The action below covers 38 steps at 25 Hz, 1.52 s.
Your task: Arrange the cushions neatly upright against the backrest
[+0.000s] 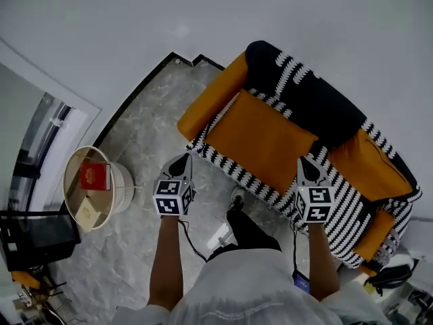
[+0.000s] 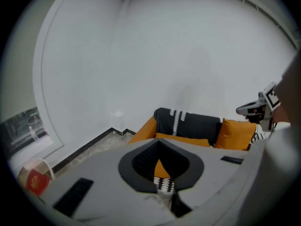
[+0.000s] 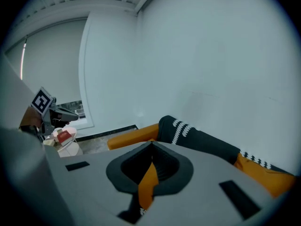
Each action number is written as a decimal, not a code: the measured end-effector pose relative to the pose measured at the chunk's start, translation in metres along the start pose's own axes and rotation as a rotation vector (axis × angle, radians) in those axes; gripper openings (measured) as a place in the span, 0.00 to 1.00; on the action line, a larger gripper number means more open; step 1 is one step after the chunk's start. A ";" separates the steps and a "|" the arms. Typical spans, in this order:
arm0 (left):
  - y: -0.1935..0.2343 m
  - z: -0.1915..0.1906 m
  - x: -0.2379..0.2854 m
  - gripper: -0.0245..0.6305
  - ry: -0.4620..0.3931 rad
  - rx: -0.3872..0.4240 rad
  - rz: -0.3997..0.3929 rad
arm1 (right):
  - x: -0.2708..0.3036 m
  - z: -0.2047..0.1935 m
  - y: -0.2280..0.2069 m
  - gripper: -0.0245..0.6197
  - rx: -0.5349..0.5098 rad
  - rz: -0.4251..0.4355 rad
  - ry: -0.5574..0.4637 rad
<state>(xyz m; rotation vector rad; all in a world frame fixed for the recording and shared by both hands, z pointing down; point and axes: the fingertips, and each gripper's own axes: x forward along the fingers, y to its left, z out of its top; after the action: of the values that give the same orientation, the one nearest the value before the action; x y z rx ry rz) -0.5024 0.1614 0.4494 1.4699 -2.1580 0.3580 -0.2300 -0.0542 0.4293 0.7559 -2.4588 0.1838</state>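
A large orange cushion (image 1: 260, 141) lies flat on the striped seat of the sofa (image 1: 342, 212), in front of the black backrest (image 1: 311, 100). A second orange cushion (image 1: 372, 164) leans at the sofa's right end. My right gripper (image 1: 312, 162) is at the flat cushion's near right corner, shut on it; orange fabric fills the slit between its jaws (image 3: 149, 171). My left gripper (image 1: 181, 158) hovers by the sofa's front left corner, shut with nothing in it. Past its closed jaws, the left gripper (image 2: 162, 171) looks at the flat cushion (image 2: 181, 140) and the black backrest (image 2: 188, 124).
A round white side table (image 1: 122, 185) with a red box (image 1: 95, 177) stands on the marble floor to the left. The orange armrest (image 1: 210, 100) closes the sofa's left end. Dark clutter lies at the lower left and a dark object (image 1: 392, 273) at the lower right.
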 end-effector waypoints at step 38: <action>0.065 -0.249 0.308 0.34 0.610 0.473 -0.388 | 0.094 -0.389 -0.024 0.22 0.471 -0.447 0.466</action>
<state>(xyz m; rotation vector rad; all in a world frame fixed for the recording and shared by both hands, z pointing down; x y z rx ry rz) -0.5890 0.0620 0.8287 1.6938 -1.3240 1.0647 -0.0981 -0.0092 0.8055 1.2736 -1.7698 0.6948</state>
